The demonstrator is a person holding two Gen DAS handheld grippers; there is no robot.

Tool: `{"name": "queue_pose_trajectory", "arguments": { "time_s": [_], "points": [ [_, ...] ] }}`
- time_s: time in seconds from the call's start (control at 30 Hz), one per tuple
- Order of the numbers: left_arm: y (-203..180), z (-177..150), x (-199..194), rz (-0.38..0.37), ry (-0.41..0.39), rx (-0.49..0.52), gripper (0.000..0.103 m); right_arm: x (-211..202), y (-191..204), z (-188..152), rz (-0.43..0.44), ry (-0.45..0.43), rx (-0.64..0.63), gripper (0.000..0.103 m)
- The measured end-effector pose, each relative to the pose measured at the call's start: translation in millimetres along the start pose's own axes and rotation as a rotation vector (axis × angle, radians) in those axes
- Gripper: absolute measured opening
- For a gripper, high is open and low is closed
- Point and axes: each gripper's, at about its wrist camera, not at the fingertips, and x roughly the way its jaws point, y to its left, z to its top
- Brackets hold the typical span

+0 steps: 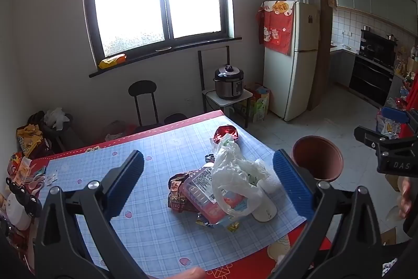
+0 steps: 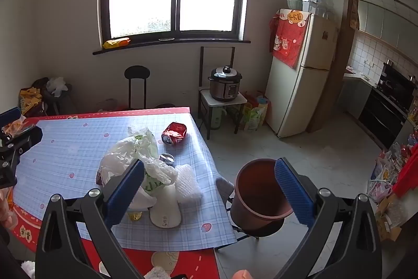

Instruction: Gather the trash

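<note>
A heap of trash lies on the blue checked tablecloth (image 1: 130, 226): a white plastic bag (image 1: 235, 174), a pink food package (image 1: 206, 198), dark snack wrappers (image 1: 177, 190), a white cup (image 1: 265, 209) on its side, and a crushed red can (image 1: 227, 134) beyond. In the right wrist view I see the bag (image 2: 138, 156), red can (image 2: 174, 133), a second can (image 2: 167, 158), bubble wrap (image 2: 188, 182) and the cup (image 2: 166, 211). A brown bin (image 1: 317, 157) (image 2: 257, 190) stands off the table's right edge. My left gripper (image 1: 209, 185) is open above the heap. My right gripper (image 2: 209, 192) is open and empty, between table edge and bin.
Clutter of snack bags and cups (image 1: 21, 174) sits on the table's left end. Behind the table stand a black stool (image 1: 142, 98), a pressure cooker on a small stand (image 1: 229, 81) and a white fridge (image 1: 290, 59). The tiled floor (image 2: 300, 148) leads to a kitchen at right.
</note>
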Motion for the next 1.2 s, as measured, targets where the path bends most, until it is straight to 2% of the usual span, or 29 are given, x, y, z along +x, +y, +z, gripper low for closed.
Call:
{"name": "queue_pose_trajectory", "arguments": {
  "time_s": [1.2],
  "points": [
    [0.7, -0.1, 0.2, 0.005, -0.005, -0.014, 0.098, 0.9, 3.3, -5.4, -0.006, -0.001, -0.007, 0.098]
  ]
}}
